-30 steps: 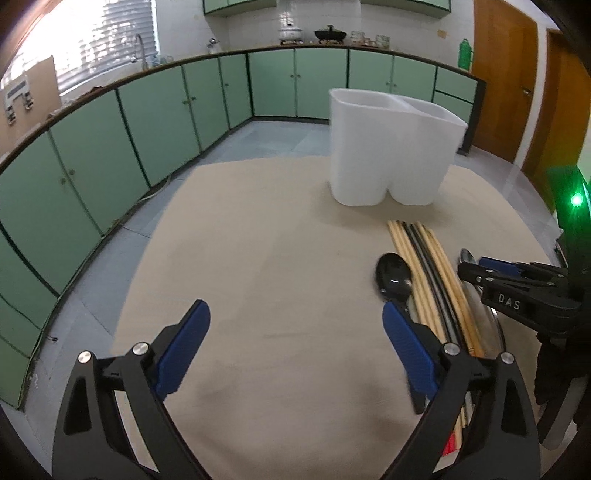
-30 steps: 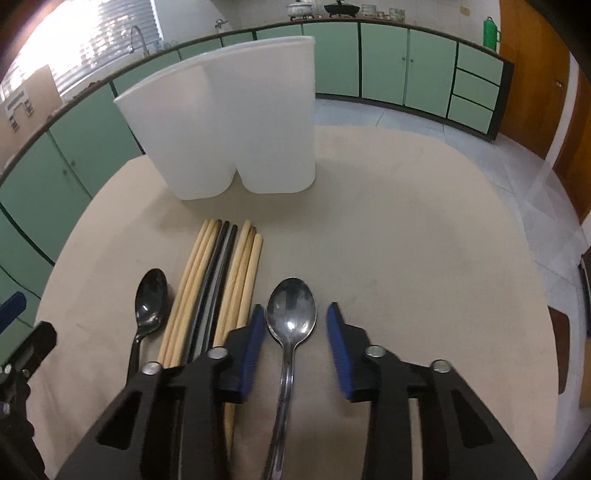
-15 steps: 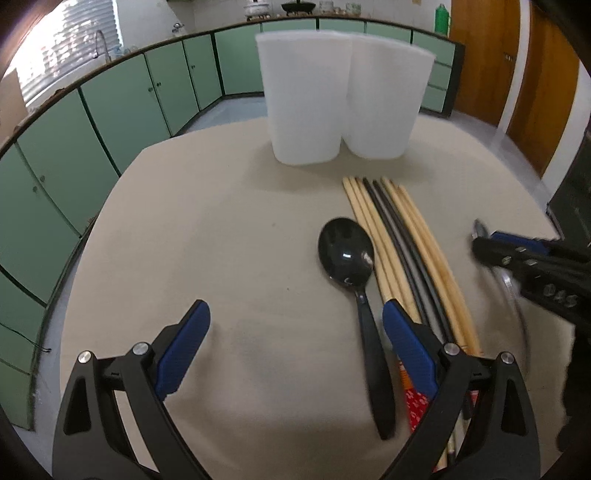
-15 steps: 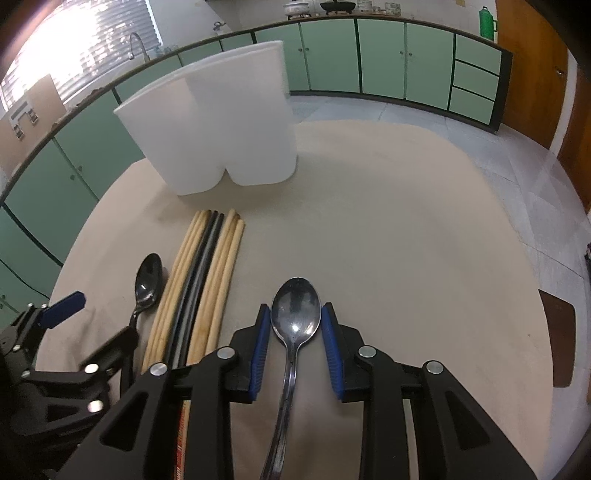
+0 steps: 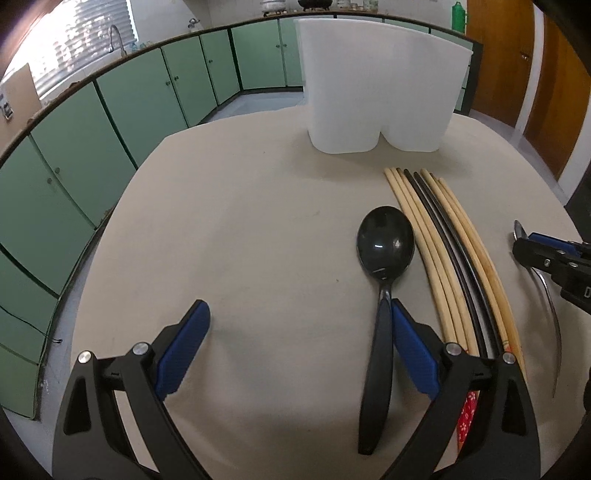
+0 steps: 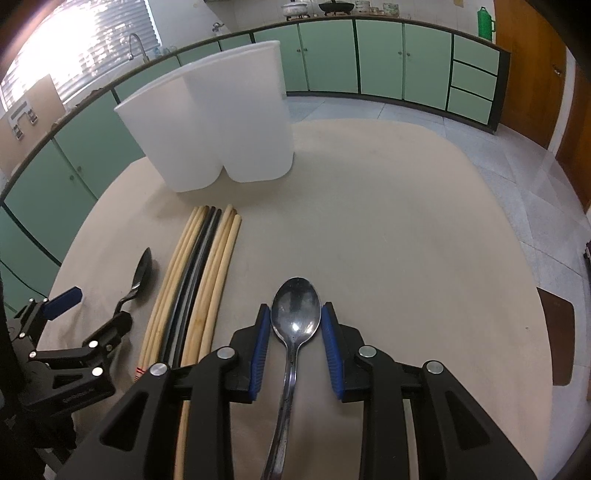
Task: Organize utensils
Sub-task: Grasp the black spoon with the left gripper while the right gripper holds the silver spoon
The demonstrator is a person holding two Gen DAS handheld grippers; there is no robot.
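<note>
We are in a home kitchen. Green cabinet doors (image 6: 380, 59) run under a long counter that wraps around the room. On that counter we see a sink tap (image 6: 137, 44) by the bright louvred window (image 6: 85, 48), pots (image 6: 334, 7) on a stove, and a green flask (image 6: 487, 22) beside the wooden doors (image 6: 532, 74). The floor is pale tile (image 6: 480, 147).

Black spoon (image 5: 384, 254), bundled chopsticks (image 5: 447, 254) and steel spoon (image 6: 295, 314) flat, side by side before white two-compartment holder (image 5: 380, 88).
</note>
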